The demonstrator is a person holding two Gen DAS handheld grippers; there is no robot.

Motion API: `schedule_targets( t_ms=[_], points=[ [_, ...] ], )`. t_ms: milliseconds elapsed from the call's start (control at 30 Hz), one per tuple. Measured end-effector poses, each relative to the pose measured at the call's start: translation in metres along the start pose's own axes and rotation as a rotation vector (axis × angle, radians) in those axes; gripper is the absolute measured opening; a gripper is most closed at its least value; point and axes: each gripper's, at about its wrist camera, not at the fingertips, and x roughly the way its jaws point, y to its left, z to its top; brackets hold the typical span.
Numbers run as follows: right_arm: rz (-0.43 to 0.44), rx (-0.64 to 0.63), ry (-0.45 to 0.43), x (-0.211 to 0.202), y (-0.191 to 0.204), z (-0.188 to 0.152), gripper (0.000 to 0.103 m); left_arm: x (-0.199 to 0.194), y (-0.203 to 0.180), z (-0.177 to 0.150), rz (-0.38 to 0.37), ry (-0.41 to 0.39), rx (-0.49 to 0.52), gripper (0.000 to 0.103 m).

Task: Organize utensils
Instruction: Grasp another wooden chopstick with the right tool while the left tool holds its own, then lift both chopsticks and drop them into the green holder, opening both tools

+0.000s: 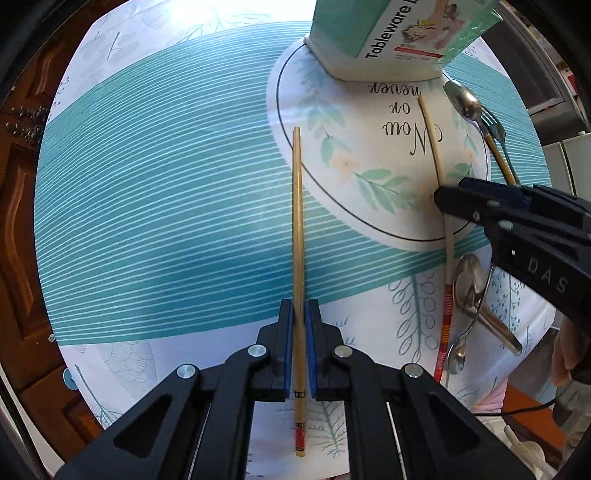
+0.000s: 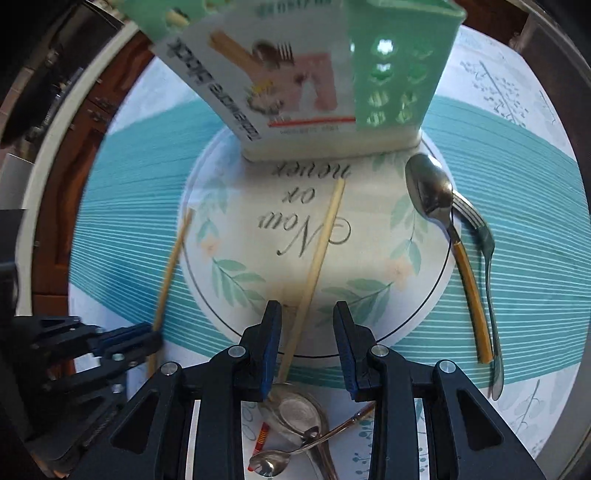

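Observation:
My left gripper points down over the table and is shut on a bamboo chopstick, which runs forward between its blue pads. In the right wrist view the same gripper and chopstick show at the left. My right gripper is open above a second chopstick, which lies on the cloth between the jaws, close to the left pad. This chopstick also shows in the left wrist view, under the right gripper. A green tableware holder stands at the far side.
A wooden-handled spoon and a fork lie right of the holder. Under my right gripper lie a large spoon and a small spoon. The round table has a teal striped cloth; brown wooden panels stand beyond its left edge.

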Motion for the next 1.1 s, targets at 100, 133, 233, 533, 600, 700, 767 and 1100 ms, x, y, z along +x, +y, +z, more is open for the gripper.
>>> schedule_targets(
  t_ms=[100, 133, 233, 533, 600, 700, 767, 1100],
  points=[
    [-0.067, -0.024, 0.007, 0.004, 0.008, 0.005, 0.03, -0.002, 0.003, -0.003, -0.004, 0.007, 0.019, 0.005],
    [-0.082, -0.025, 0.006, 0.005, 0.011, 0.005, 0.03, -0.002, 0.003, -0.003, -0.001, 0.008, 0.026, 0.005],
    [-0.152, -0.056, 0.002, 0.006, 0.024, 0.005, 0.024, 0.0, 0.001, -0.001, 0.009, 0.012, 0.022, 0.005],
    [0.003, 0.013, 0.028, 0.008, 0.039, 0.012, 0.005, 0.006, 0.005, -0.006, 0.005, -0.03, 0.039, 0.004],
    [0.079, 0.045, 0.016, 0.007, 0.035, 0.01, 0.005, 0.006, 0.009, -0.015, -0.034, -0.051, 0.029, 0.004],
    [0.204, 0.071, -0.051, -0.004, 0.028, 0.002, 0.005, 0.001, 0.017, -0.03, -0.084, -0.137, 0.013, 0.004],
    [0.261, 0.057, -0.119, -0.015, 0.029, -0.005, 0.005, -0.008, 0.019, -0.044, -0.088, -0.237, 0.007, 0.004],
    [0.345, 0.021, -0.478, -0.082, 0.023, -0.052, 0.005, -0.07, 0.003, -0.086, -0.084, -0.726, -0.022, 0.004]
  ],
)
